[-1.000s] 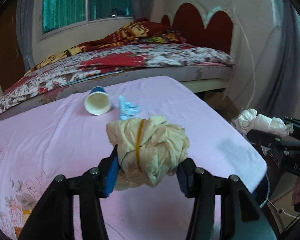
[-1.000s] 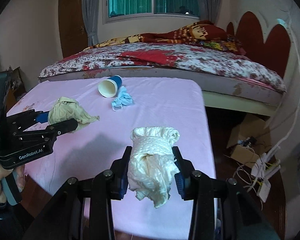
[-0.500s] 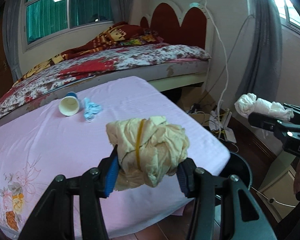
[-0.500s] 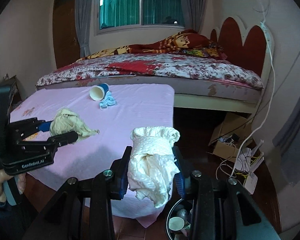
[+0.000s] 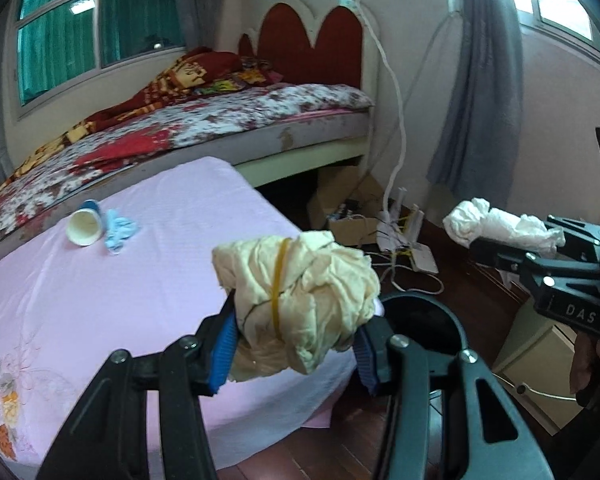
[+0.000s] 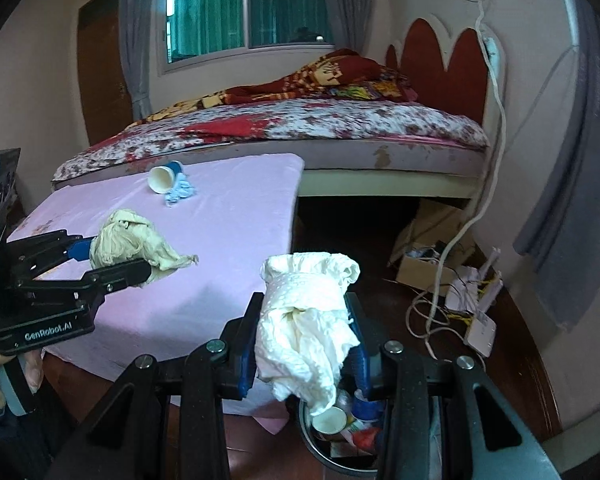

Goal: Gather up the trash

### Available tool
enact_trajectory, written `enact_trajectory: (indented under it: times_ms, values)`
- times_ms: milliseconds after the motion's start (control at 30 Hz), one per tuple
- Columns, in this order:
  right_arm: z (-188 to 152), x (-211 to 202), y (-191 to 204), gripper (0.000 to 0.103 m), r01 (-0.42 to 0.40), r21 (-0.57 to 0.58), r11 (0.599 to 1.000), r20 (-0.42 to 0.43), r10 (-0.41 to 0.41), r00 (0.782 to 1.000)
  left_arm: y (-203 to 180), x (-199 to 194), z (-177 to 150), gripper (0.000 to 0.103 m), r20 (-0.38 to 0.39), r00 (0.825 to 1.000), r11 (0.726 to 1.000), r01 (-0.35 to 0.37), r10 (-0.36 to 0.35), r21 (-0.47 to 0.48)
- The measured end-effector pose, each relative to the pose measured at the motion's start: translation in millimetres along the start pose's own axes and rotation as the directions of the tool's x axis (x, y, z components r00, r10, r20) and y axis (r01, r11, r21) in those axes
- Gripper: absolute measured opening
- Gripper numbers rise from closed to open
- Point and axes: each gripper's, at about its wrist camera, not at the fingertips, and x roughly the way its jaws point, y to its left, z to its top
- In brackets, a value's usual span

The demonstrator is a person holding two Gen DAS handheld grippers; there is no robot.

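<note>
Both grippers carry trash by the bin

Left gripper clamps a beige wad; right gripper clamps white tissue above the bin. 1 paper cup lies on the pink table.

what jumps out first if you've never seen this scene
Two crumpled wads held up front: the left gripper clamps a yellowish paper ball with a rubber band round it, and the right gripper clamps a white tissue wad. Below the white wad sits a dark trash bin already holding rubbish, while a tipped paper cup lies on the pink-covered table.
</note>
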Motion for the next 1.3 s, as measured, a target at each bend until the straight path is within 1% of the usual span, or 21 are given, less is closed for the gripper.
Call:
enact_trajectory:
  times_ms: [133, 267, 433, 633, 833, 967, 1167, 1300]
  values:
    - [-10, -5, -20, 0.041, 0.028, 0.03, 0.999, -0.013, -0.028, 1.0, -23, 6, 1, 0.051, -0.009, 0.999, 0.999, 0.038, -0.038, 0.022]
    - [-23, -6, -40, 0.041, 0.03, 0.078, 0.996, -0.041, -0.027, 0.999, -43, 13, -1, 0.051, -0.023, 0.997, 0.997, 0.068, -0.067, 0.037]
    - [-42, -5, -53, 0.041, 0.076, 0.069, 0.995, -0.078, -0.07, 0.994, -62, 24, -7, 0.051, -0.052, 0.994, 0.994, 0.097, -0.095, 0.051]
    - [-65, -5, -79, 0.041, 0.109, 0.099, 0.989, -0.123, -0.096, 0.988, -88, 40, -18, 0.051, -0.1, 0.987, 0.988, 0.135, -0.128, 0.069]
    - [-84, -2, -100, 0.041, 0.138, 0.112, 0.984, -0.164, -0.119, 0.979, -108, 54, -35, 0.051, -0.161, 0.973, 0.982, 0.176, -0.163, 0.066]
    - [-97, 6, -104, 0.041, 0.147, 0.09, 0.985, -0.197, -0.127, 0.972, -116, 64, -44, 0.052, -0.2, 0.962, 0.979, 0.199, -0.185, 0.053]
    - [-118, 22, -110, 0.041, 0.136, 0.067, 0.988, -0.245, -0.116, 0.963, -126, 83, -53, 0.052, -0.242, 0.948, 0.974, 0.223, -0.208, 0.038]
    - [-133, 41, -121, 0.041, 0.131, 0.07, 0.989, -0.291, -0.105, 0.951, -129, 97, -58, 0.052, -0.265, 0.939, 0.971, 0.236, -0.22, 0.03]
